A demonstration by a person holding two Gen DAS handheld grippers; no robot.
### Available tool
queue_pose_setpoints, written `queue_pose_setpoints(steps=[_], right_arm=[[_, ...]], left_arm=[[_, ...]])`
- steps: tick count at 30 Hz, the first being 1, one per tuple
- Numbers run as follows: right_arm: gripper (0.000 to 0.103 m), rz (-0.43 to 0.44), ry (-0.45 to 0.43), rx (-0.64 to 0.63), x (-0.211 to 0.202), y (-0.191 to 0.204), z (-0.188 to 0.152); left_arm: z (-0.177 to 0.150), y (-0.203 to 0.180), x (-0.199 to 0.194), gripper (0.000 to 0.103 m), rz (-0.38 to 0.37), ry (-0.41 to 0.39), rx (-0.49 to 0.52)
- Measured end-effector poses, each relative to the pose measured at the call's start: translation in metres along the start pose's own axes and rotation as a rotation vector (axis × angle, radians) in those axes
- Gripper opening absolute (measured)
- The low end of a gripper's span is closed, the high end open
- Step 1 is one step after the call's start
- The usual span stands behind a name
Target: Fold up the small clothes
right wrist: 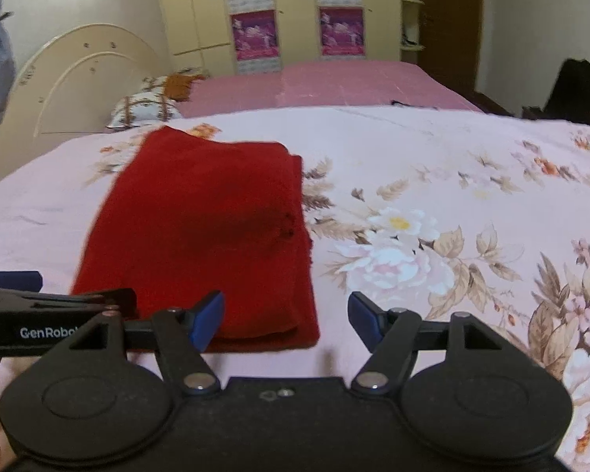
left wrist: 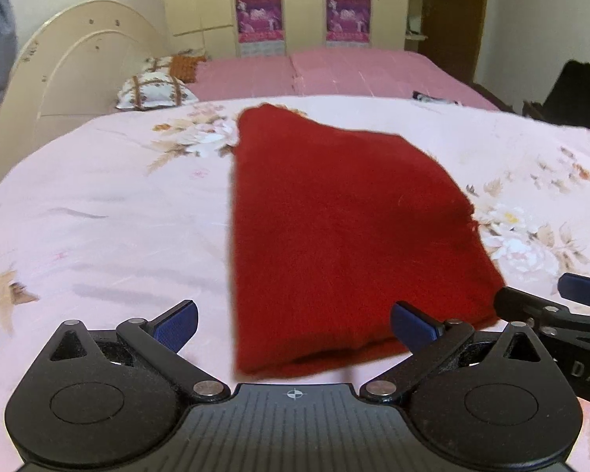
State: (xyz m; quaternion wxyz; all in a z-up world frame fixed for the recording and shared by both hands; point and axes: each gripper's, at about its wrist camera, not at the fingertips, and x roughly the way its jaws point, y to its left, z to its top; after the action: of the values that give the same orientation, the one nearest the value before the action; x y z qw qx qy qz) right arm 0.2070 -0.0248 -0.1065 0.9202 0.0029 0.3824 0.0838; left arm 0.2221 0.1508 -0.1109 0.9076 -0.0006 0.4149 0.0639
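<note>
On the bed (left wrist: 98, 204), you are holding both tools, left tool (left wrist: 293, 320) and right tool (right wrist: 285, 316), open and empty; check the red cloth (left wrist: 334, 228) at twelve o'clock is lying square.

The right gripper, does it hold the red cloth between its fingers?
No, the right gripper stands open with nothing pinched, and the red cloth lies folded flat on the floral bedsheet.

Dark red cloth (left wrist: 334, 228), seemingly folded, lies flat on floral bedspread (left wrist: 110, 212)

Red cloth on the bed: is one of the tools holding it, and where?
No. Both tools, left and right, are open and empty. The folded red cloth lies loose on the flowered bedspread.
</note>
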Motion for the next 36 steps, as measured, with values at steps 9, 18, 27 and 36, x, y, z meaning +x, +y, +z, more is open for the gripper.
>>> queue_pose_setpoints(steps=[9,18,27,36], right_arm=[[0.085,0.161,-0.079,-0.078,-0.107,-0.009,-0.020],[0.098,0.201,-0.186,-0.104,-0.232,-0.027,-0.059],[0.102,0.098,-0.284,-0.095,-0.298,-0.040,-0.073],[0.102,0.068,-0.316,-0.040,-0.309,-0.053,-0.080]], left_arm=[[-0.042,0.003,-0.121,0.103,0.093,-0.097,-0.048],[-0.093,-0.013,-0.244,0.103,0.112,-0.139,-0.091],[-0.121,-0.032,-0.311,0.103,0.131,-0.204,-0.115],[-0.130,-0.040,-0.328,0.103,0.143,-0.218,-0.115]])
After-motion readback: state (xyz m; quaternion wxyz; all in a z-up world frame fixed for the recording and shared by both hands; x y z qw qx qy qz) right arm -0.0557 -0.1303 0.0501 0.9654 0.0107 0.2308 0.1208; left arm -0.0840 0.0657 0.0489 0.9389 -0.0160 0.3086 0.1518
